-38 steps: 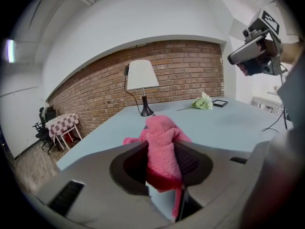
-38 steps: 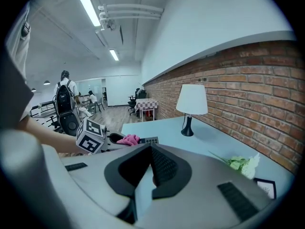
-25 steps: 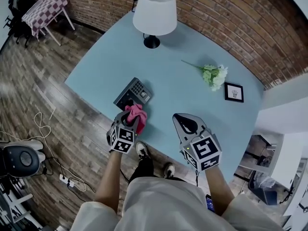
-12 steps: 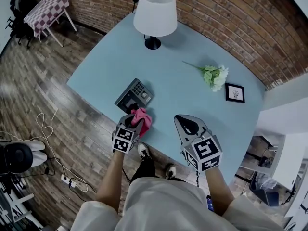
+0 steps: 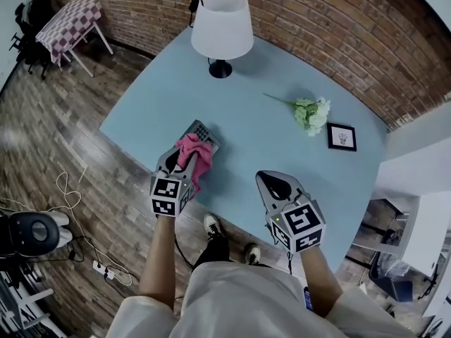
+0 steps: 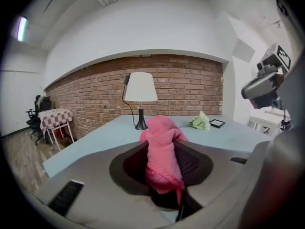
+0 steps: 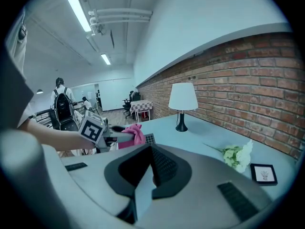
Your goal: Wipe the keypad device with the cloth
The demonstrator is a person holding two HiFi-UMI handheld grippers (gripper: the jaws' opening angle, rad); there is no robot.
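Shows L gripper (image 5: 184, 159) clamped shut on bunched pink cloth (image 5: 195, 157), laying it over keypad device (image 5: 204, 131) at table's (image 5: 268, 143) near edge, prob. mid-wipe; hides most of device, only far corner w/ keys showing; holds R gripper (image 5: 275, 184) closed, empty, well aside, clear of the wiping.

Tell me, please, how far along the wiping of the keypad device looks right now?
Done: the left gripper is shut on the cloth. In hand: the cloth covers most of the keypad device, only its key end showing. Left: how much is wiped cannot be told; the right gripper hangs shut and empty.
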